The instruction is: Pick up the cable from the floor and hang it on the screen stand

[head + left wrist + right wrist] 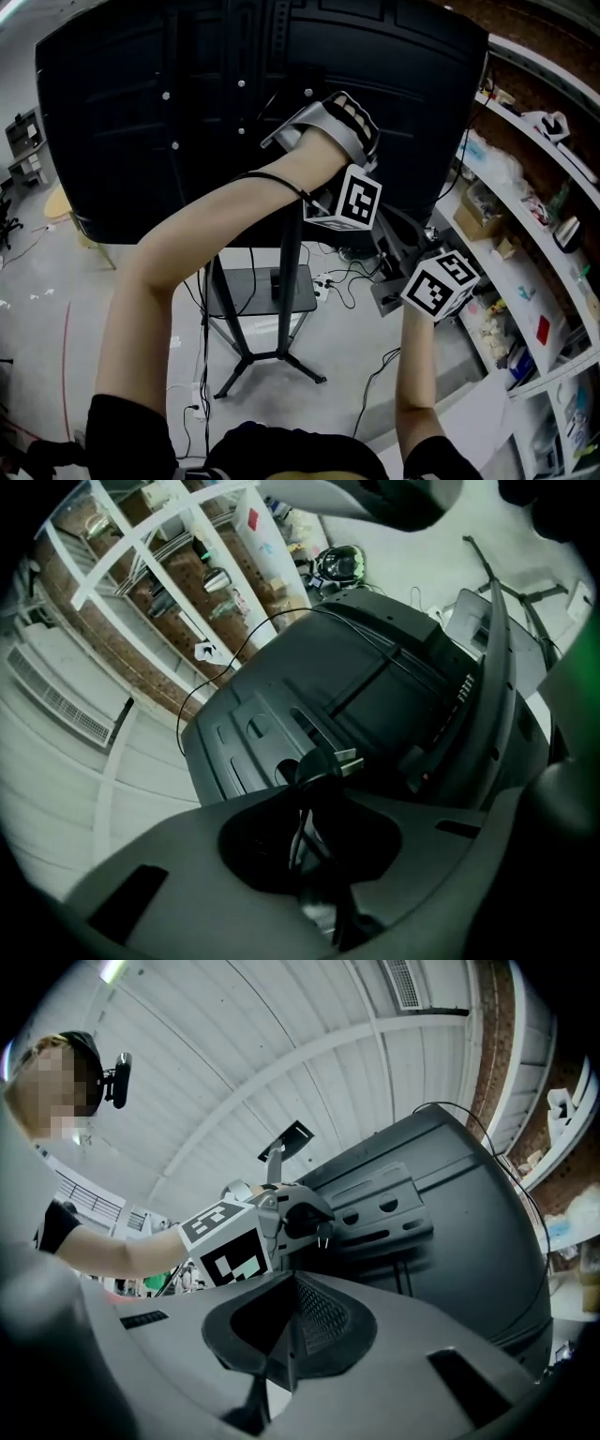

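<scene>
The large black screen [187,112] shows its back, on a stand with a black pole [291,267] and splayed legs. My left gripper [281,137] is up against the screen's back, shut on the black cable just behind its two-pin plug [335,760]. The plug pokes out past the jaws [322,1229]. The thin cable [274,178] trails across the left forearm, and a loop of thin cable [221,666] lies over the screen's edge [473,1117]. My right gripper [389,258] sits lower to the right, shut with nothing between its pads [292,1330].
White shelving [525,234] packed with small items runs along the right. A small tray [262,291] is fixed low on the stand. Loose cables and a power strip [323,281] lie on the grey floor behind it. A chair [66,211] stands at the far left.
</scene>
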Action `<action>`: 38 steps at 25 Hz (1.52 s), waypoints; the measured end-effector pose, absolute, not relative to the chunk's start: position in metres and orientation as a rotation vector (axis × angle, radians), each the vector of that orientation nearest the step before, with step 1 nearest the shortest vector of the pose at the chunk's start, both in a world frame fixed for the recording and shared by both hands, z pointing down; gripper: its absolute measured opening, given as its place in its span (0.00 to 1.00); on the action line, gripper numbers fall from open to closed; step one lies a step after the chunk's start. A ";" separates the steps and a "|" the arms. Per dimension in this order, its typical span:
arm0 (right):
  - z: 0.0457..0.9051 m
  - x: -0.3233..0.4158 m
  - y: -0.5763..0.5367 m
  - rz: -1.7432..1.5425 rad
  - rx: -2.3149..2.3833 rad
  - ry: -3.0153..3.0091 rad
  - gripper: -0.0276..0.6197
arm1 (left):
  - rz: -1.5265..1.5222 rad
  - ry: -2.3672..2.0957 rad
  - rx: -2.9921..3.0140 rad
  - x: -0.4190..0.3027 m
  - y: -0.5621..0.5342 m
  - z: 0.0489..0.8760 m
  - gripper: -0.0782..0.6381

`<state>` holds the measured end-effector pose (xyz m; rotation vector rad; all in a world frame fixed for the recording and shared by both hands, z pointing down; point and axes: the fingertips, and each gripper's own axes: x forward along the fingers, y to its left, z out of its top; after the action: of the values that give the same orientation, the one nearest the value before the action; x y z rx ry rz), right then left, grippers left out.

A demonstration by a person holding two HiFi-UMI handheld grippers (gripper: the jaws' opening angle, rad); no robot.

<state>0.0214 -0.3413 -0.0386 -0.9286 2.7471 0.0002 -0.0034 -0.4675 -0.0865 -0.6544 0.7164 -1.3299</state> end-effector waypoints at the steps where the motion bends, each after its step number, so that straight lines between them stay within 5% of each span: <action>1: -0.035 0.022 -0.338 -0.009 -0.931 2.744 0.08 | -1.308 0.747 -0.677 -0.005 -0.467 -0.087 0.18; 7: -0.019 0.032 -0.321 -0.044 -0.968 2.734 0.08 | -1.191 0.899 -0.790 -0.015 -0.459 -0.094 0.20; 15: -0.011 0.034 -0.308 -0.094 -0.981 2.714 0.08 | -1.070 1.060 -1.008 -0.032 -0.440 -0.099 0.56; 27: 0.014 -0.004 -0.301 -0.167 -0.990 2.705 0.08 | -0.806 1.202 -1.485 -0.064 -0.368 -0.023 0.56; 38: 0.038 -0.039 -0.283 -0.088 -1.072 2.635 0.08 | -0.405 1.481 -2.141 -0.108 -0.313 0.054 0.31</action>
<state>-0.0392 -0.2829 0.0375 -1.0721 2.6348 -0.0878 -0.1083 -0.3133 0.0541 -2.1410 1.4813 -0.4053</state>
